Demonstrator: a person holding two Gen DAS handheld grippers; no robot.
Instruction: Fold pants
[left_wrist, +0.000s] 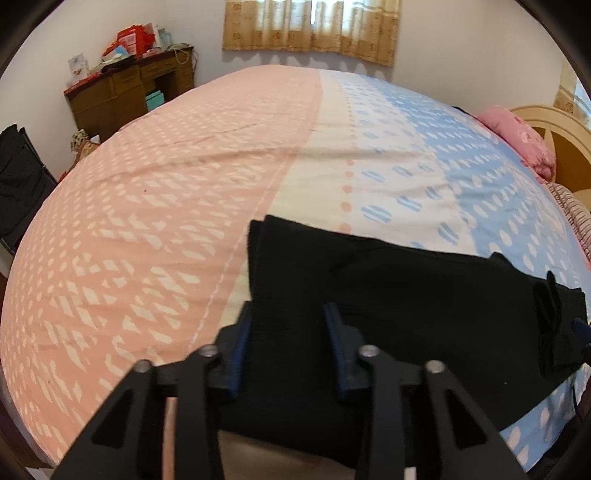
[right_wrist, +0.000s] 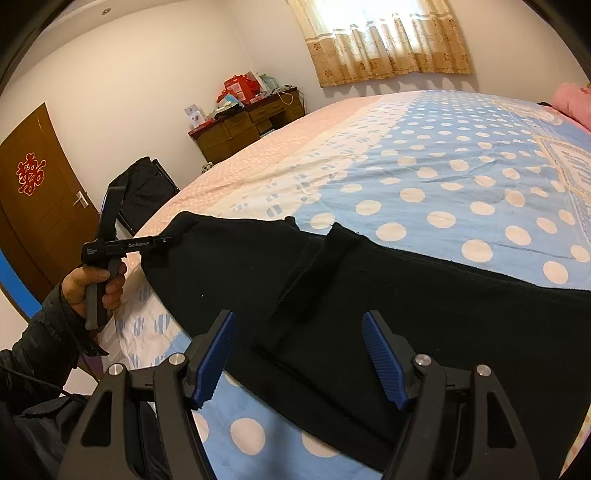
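The black pants lie spread along the near edge of the bed, on its pink, cream and blue spotted cover. My left gripper is clamped on a bunched corner of the cloth at their left end. My right gripper hangs over their middle with its jaws wide apart, the blue pads gripping nothing.

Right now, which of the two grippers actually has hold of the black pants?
The left gripper: its fingers pinch the edge of the black pants. The right gripper hangs open above them, pads apart.
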